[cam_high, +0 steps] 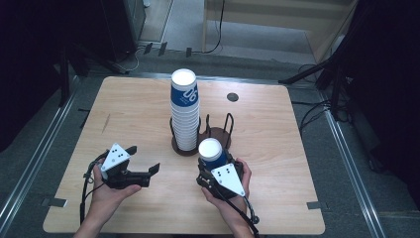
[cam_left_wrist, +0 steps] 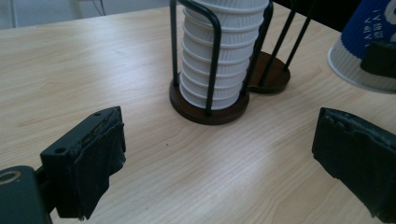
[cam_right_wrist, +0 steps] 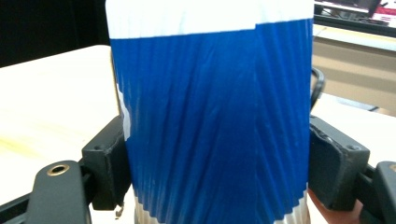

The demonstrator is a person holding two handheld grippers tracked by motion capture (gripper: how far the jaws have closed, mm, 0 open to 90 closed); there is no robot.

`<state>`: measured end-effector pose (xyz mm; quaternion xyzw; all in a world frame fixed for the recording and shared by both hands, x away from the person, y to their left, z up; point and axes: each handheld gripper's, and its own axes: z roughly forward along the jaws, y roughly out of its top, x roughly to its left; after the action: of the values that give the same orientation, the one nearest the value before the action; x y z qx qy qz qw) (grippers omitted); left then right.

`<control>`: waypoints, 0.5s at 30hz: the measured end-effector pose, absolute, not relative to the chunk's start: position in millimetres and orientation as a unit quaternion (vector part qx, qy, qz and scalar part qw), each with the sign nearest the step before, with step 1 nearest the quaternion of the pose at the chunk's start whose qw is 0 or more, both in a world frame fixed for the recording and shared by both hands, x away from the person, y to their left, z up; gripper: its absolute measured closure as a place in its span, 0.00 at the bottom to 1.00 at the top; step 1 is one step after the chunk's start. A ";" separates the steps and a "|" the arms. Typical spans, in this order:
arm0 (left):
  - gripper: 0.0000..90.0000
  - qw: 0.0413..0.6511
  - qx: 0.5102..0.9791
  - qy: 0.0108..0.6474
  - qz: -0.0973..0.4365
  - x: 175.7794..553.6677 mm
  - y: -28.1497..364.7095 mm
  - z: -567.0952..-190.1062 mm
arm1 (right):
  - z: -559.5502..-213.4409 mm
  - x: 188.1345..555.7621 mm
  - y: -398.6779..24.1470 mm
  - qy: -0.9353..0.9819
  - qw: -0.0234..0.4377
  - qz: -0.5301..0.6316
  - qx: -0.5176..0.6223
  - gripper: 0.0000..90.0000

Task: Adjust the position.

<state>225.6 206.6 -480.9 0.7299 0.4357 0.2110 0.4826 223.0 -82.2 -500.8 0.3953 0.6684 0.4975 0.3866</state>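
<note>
A tall stack of blue and white paper cups [cam_high: 184, 111] stands upside down in a black wire holder [cam_high: 185, 148] at the table's middle. A second, empty holder ring [cam_high: 220, 133] stands just right of it. My right gripper [cam_high: 214, 166] is shut on a single blue ribbed cup [cam_high: 211, 151], held in front of the empty ring. In the right gripper view the cup [cam_right_wrist: 215, 116] is pressed between both pads [cam_right_wrist: 109, 163]. My left gripper [cam_high: 144, 158] hovers open and empty, left of the holder. Its view shows the stack [cam_left_wrist: 219, 56] ahead and the held cup [cam_left_wrist: 364, 42] at upper right.
The wooden table [cam_high: 124, 109] has a dark round cable hole [cam_high: 232, 97] behind the holders. Dark stands and cables lie on the floor around the table's far corners. Bare wood lies to the left and right of the holders.
</note>
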 end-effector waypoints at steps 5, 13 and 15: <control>0.06 0.496 0.730 0.428 0.193 223.2 206.1 -476.5 | -504.6 221.1 -74.3 0.679 0.390 0.492 0.380 0.23; 0.11 0.520 0.736 0.400 0.168 217.0 197.8 -466.8 | -516.1 217.5 -59.6 0.703 0.390 0.481 0.352 0.23; 0.11 0.523 0.738 0.393 0.164 215.6 194.2 -465.8 | -517.0 216.6 -57.3 0.705 0.392 0.479 0.346 0.23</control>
<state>215.6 194.2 -465.8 0.7382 0.3934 0.1644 0.5228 216.6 -57.3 -517.0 0.3458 0.7047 0.4794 0.3922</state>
